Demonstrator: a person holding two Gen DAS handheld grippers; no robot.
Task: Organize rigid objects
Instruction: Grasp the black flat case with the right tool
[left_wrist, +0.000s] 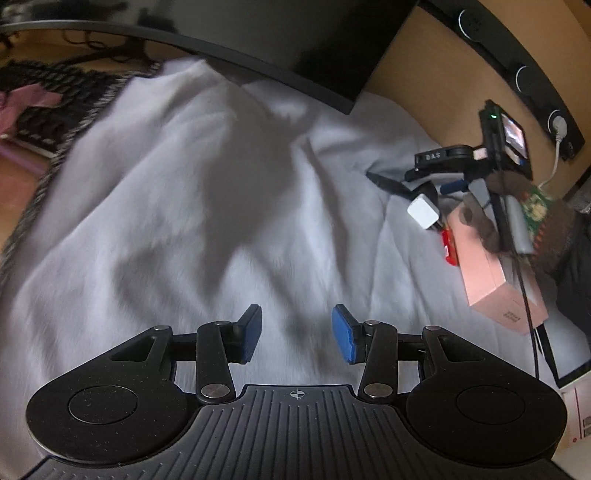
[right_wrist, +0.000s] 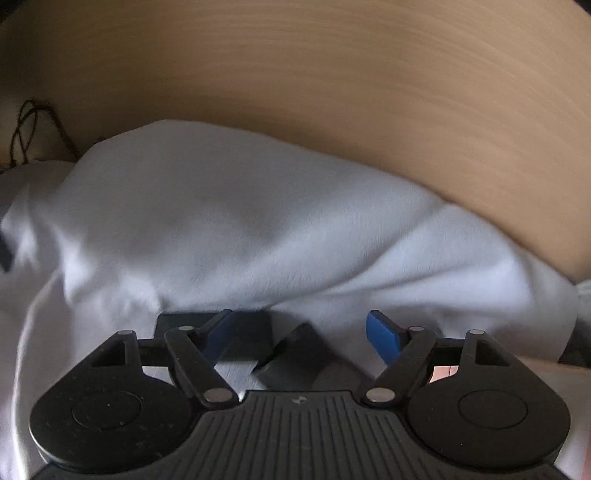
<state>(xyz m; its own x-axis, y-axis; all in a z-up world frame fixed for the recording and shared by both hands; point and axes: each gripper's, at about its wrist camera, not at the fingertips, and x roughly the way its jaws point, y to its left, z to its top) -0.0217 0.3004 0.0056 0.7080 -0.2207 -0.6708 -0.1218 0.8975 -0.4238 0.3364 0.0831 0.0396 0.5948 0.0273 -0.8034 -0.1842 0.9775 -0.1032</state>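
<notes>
Two grippers are in your hands, both over a crumpled white cloth (left_wrist: 177, 206); your left gripper (left_wrist: 297, 334) has its blue pads spread wide with nothing between them, only bare cloth beneath; your right gripper (right_wrist: 299, 338) is likewise spread and grips nothing.

Little writing can be read: the right gripper's body, seen from the left wrist view, carries letters that look like "DAS" (left_wrist: 433, 156); a pink box (left_wrist: 491, 266) has small print at its near end, too blurred to read; a small screen (left_wrist: 514, 136) glows on the camera mounted above, with a green light beside it.

Your task's things sit in a cluster at the right of the left wrist view, on the cloth near its edge: a white charger (left_wrist: 424, 212) lies just beside the pink box; a red piece (left_wrist: 448, 247) touches the box's side; a blue piece (left_wrist: 452, 186) lies behind the charger, partly hidden under the right gripper; a black cable (left_wrist: 522, 288) runs across the box.

From the right wrist view, a flat black block (right_wrist: 251, 339) lies between the fingers, partly hidden by the left finger, and a second, tilted black block (right_wrist: 299, 358) lies just beside it, also between the fingers; whether they touch you cannot tell.

Around you: a dark monitor (left_wrist: 295, 44) overhangs the cloth's far side; a knitted grey blanket (left_wrist: 55, 96) borders the cloth at the left; the wooden table (right_wrist: 332, 92) shows beyond the cloth.
</notes>
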